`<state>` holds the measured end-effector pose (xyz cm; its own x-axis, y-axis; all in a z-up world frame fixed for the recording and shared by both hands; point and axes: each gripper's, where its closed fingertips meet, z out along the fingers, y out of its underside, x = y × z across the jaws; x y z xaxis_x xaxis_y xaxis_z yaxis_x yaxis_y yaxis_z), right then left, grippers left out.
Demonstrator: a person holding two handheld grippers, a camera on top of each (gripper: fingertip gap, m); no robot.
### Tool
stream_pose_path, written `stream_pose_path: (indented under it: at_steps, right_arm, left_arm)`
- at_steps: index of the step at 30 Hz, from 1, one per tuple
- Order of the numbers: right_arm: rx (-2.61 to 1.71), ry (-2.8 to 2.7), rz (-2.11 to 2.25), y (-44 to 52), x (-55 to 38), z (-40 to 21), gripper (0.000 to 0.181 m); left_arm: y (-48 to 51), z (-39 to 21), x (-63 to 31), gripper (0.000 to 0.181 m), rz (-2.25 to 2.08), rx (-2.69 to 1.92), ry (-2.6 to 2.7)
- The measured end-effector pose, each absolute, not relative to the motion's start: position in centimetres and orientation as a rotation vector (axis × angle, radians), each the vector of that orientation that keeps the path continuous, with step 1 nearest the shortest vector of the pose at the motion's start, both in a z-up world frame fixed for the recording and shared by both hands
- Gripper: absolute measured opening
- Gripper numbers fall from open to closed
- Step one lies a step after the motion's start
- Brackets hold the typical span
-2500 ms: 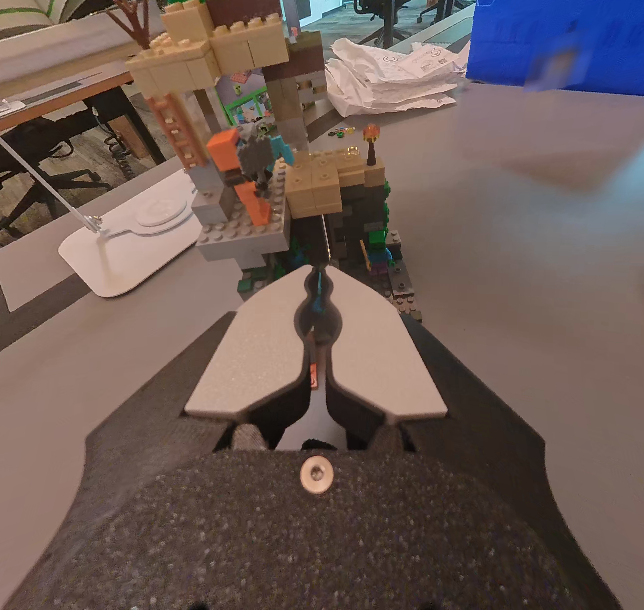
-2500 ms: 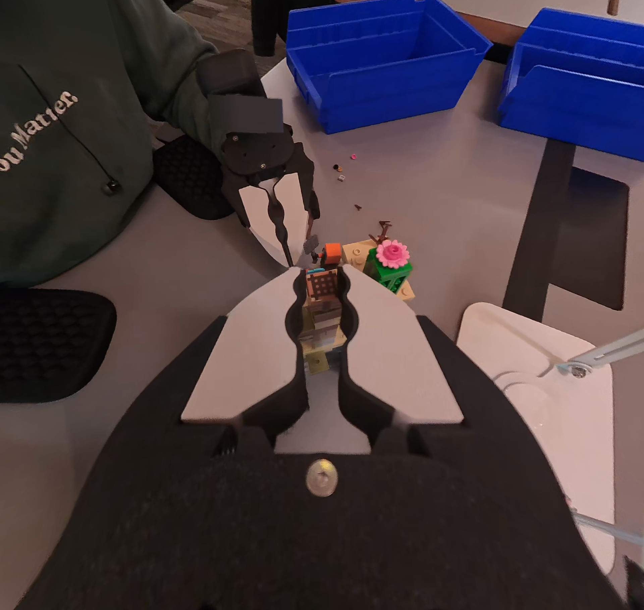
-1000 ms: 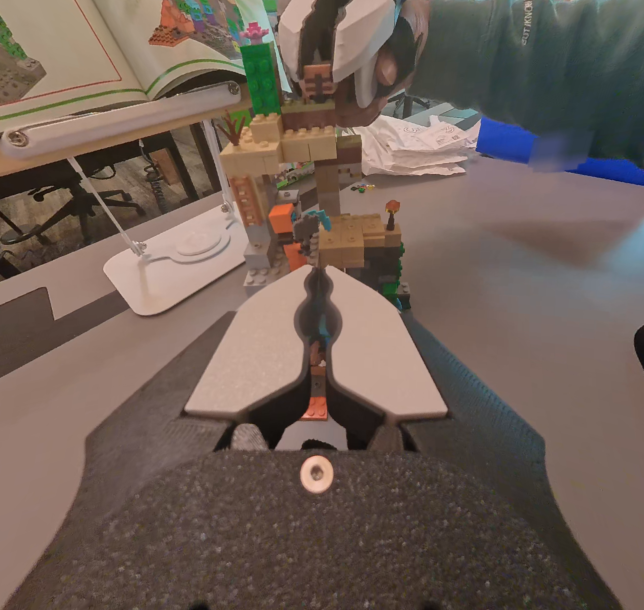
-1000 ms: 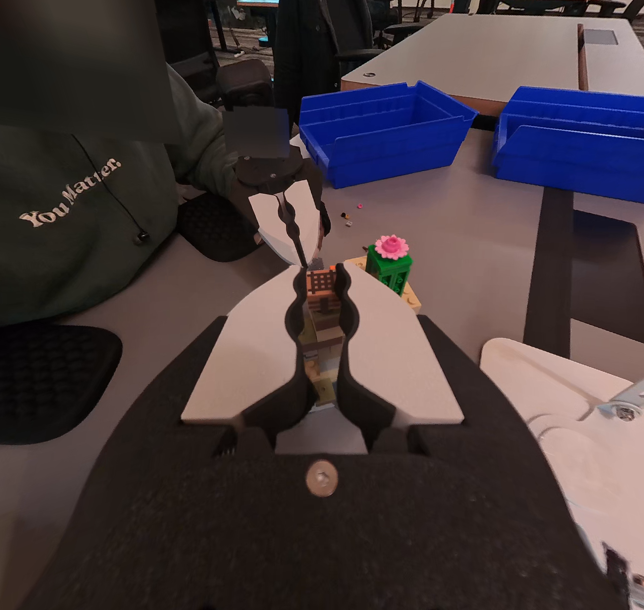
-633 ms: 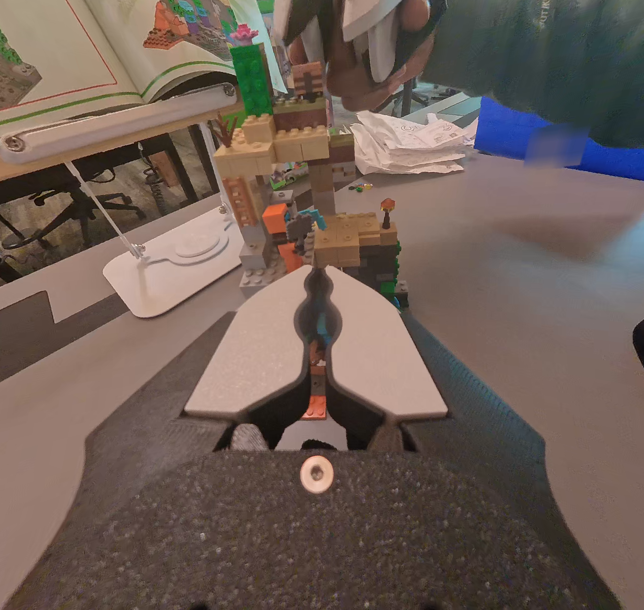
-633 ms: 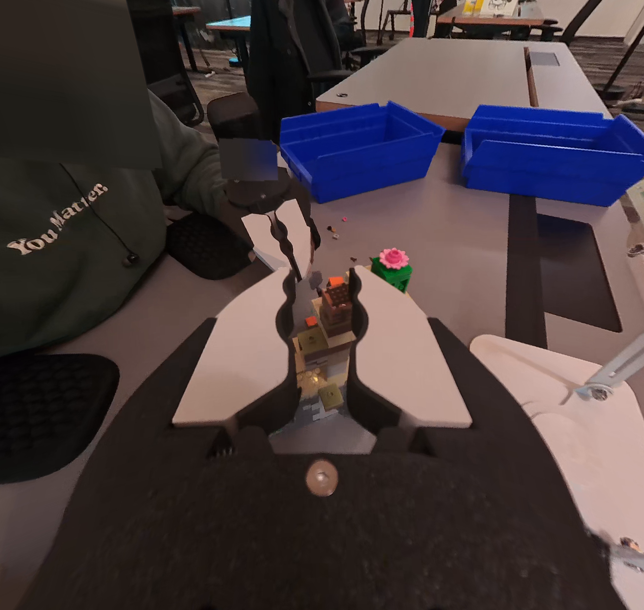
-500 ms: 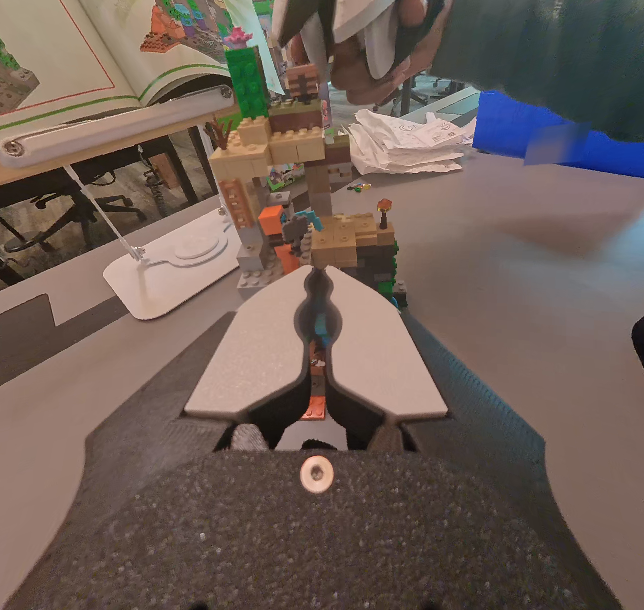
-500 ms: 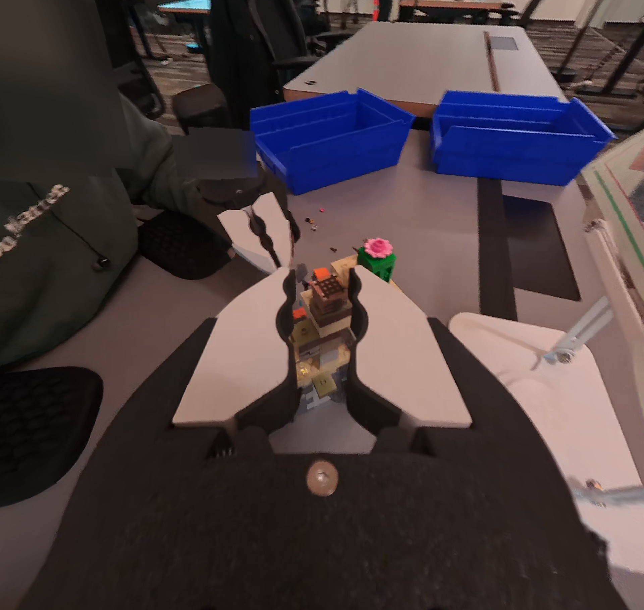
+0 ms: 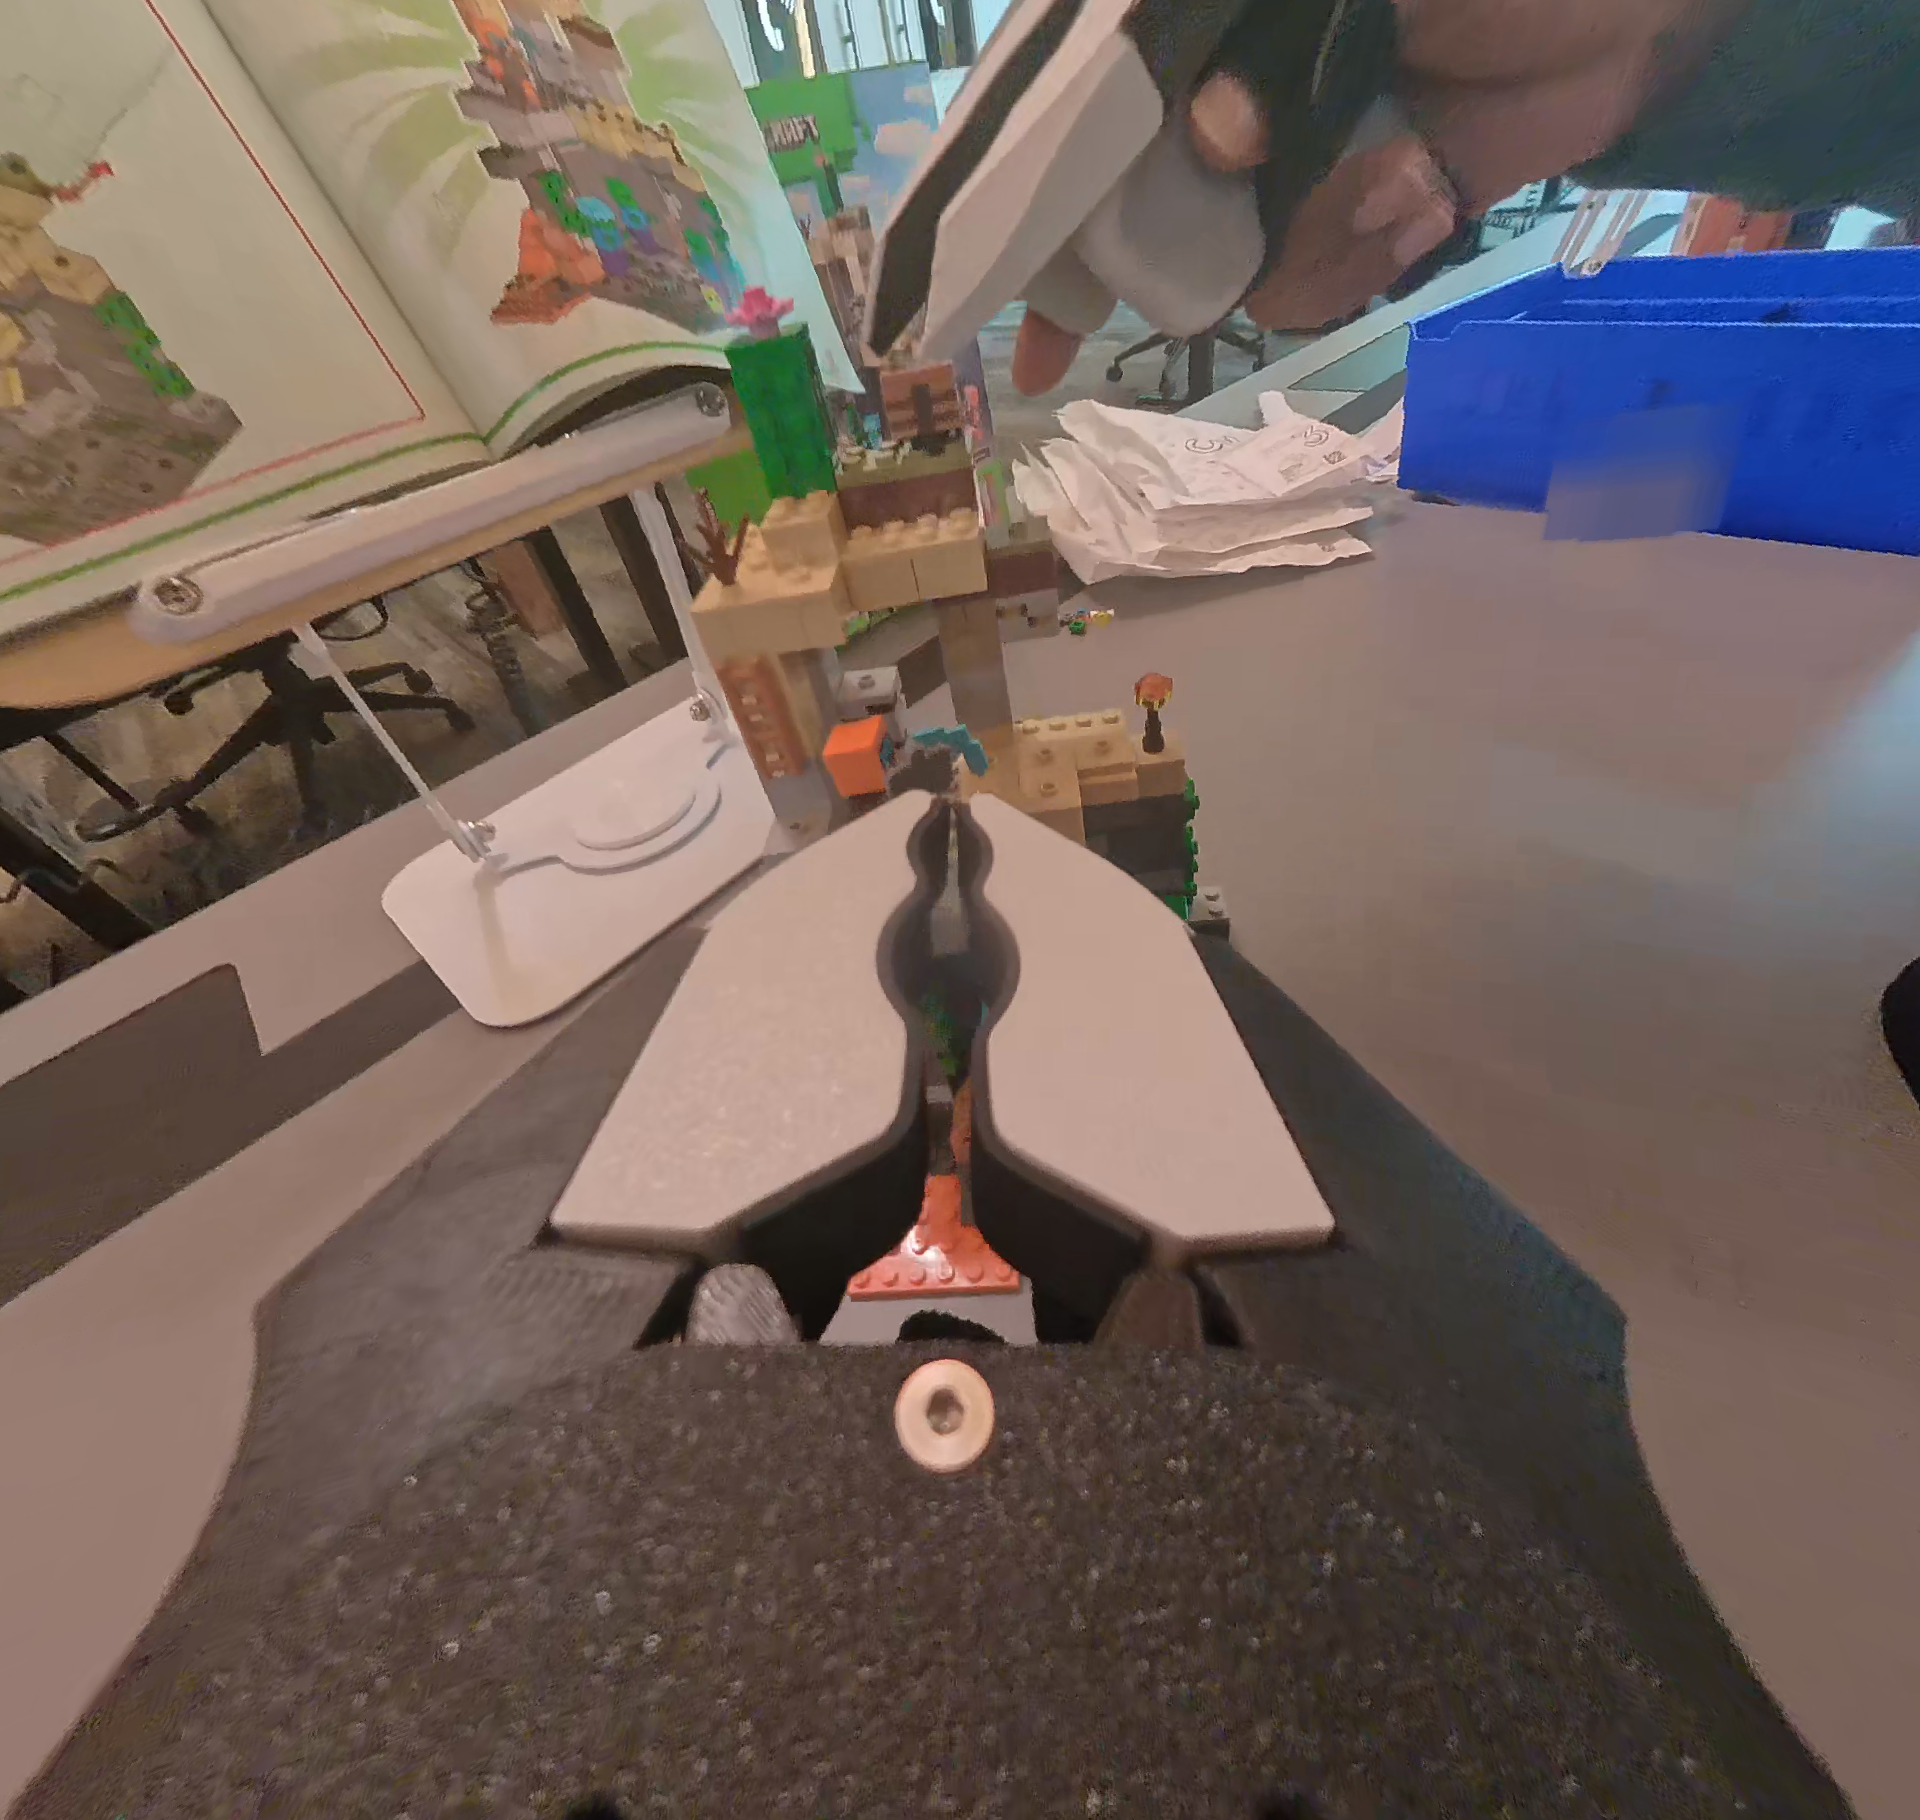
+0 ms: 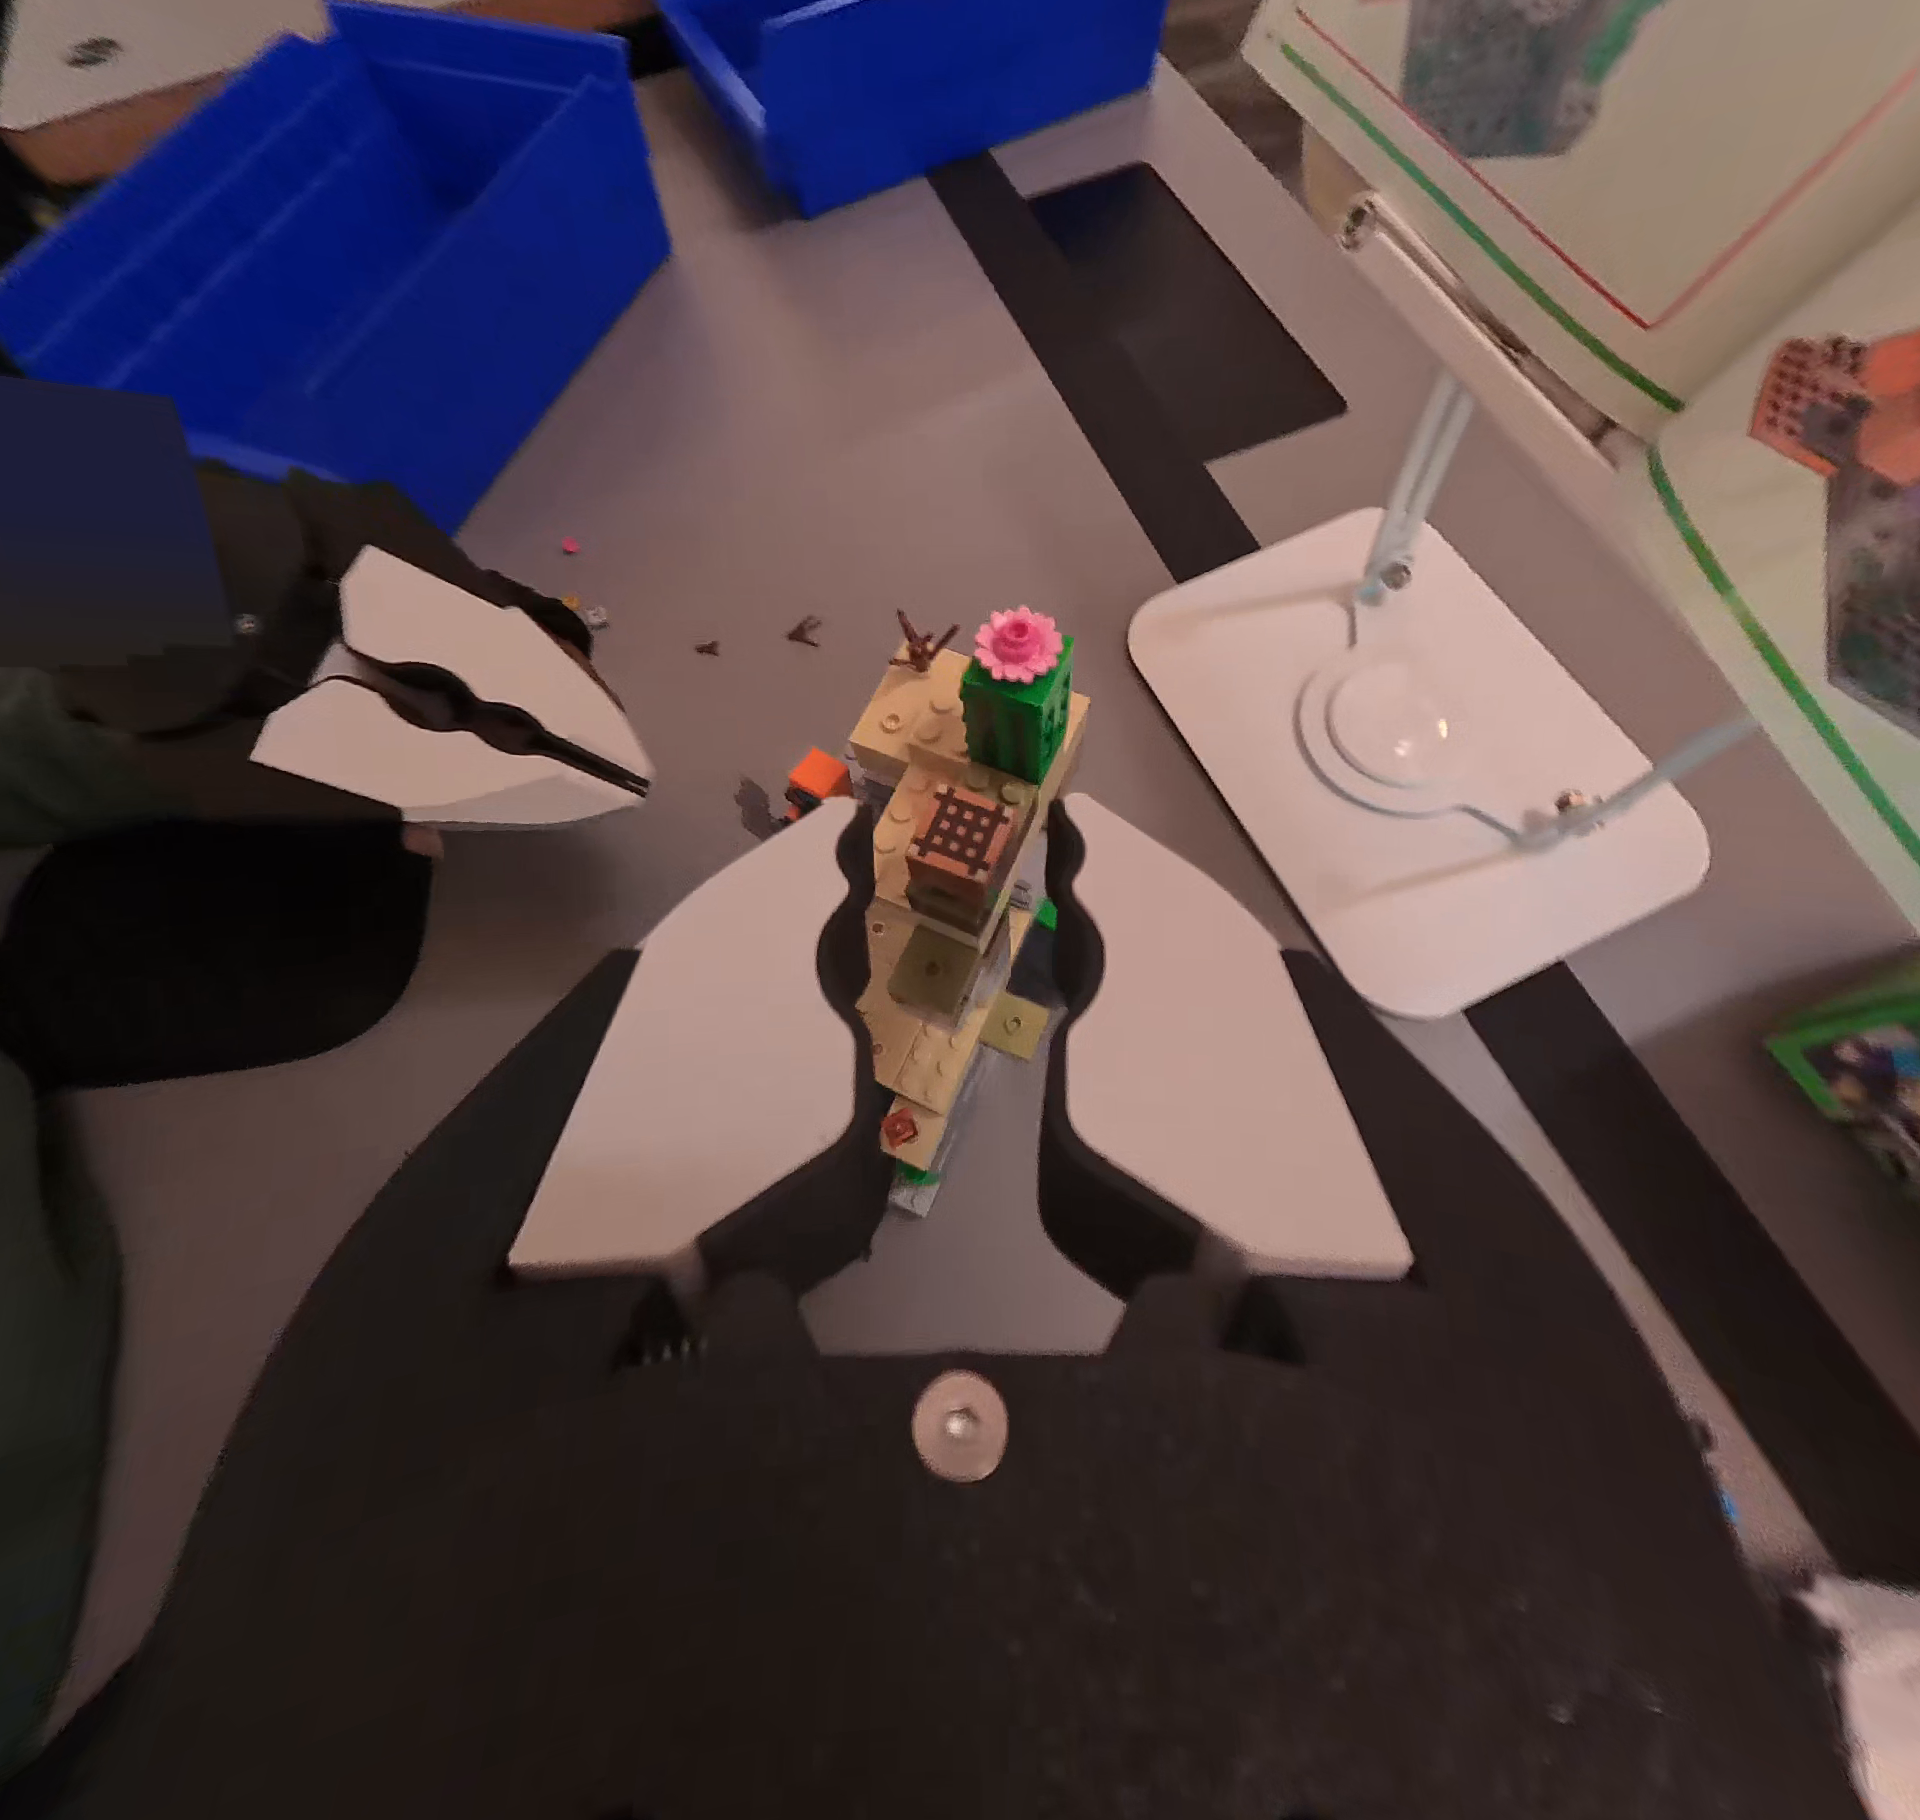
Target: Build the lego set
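Note:
The lego build [image 9: 914, 565] stands on the grey table, a tan and brown tower with a green cactus [image 9: 784, 409] on top. A small brown crate brick [image 9: 920, 404] sits on its top level. My left gripper [image 9: 948, 806] is shut and empty, low at the build's front. My right gripper [image 9: 904, 342] hangs just above the crate brick. In the right wrist view my right gripper [image 10: 956, 809] is open, its jaws on either side of the crate brick [image 10: 961, 840] without touching it. The cactus [image 10: 1013, 721] and the shut left gripper [image 10: 634, 783] also show there.
An open instruction booklet [image 9: 312, 212] rests on a white stand whose base [image 10: 1403, 783] lies right of the build. Two blue bins [image 10: 343, 243] [image 10: 914, 35] stand behind. Crumpled paper bags [image 9: 1195, 492] and small loose pieces [image 10: 707, 643] lie on the table. The grippers' ends are close to 11 cm from one another.
My right gripper has opened and let go of the brown crate brick on the tower's top, then risen and tilted over it. My left gripper stays shut and has drawn back slightly.

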<state>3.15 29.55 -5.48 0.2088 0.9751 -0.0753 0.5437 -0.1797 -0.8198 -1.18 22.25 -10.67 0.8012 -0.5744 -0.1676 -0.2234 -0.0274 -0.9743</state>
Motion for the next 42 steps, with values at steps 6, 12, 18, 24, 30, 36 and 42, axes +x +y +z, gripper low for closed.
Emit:
stream_pose_path:
  at_steps: [6,12,18,24,30,36,42]
  right_arm:
    - [-1.937,-1.34,0.688,29.6,3.2,-6.2,0.02]
    - [-1.983,-1.275,0.639,29.6,3.5,-6.4,0.017]
    - [-2.033,-1.224,0.587,29.4,3.5,-6.4,0.017]
    - [-2.063,-1.187,0.536,29.4,3.5,-6.5,0.017]
    - [-2.093,-1.19,0.513,29.4,3.6,-6.5,0.017]
    - [-2.124,-1.206,0.488,29.4,3.7,-6.5,0.017]
    - [-2.151,-1.228,0.459,29.4,3.7,-6.5,0.017]
  left_arm:
    - [22.4,-8.9,-1.4,0.003,-0.314,-1.574,0.674]
    - [23.8,-6.0,-0.4,0.008,-0.325,-1.521,0.719]
    - [26.7,-5.7,-0.4,0.01,-0.278,-1.539,0.733]
    - [28.6,-8.3,-1.0,0.022,-0.304,-1.622,0.721]
    - [29.0,-8.3,-1.3,0.029,-0.312,-1.61,0.721]
    - [29.0,-9.1,-1.2,0.037,-0.352,-1.644,0.747]
    - [30.2,-10.3,-0.4,0.039,-0.441,-1.66,0.747]
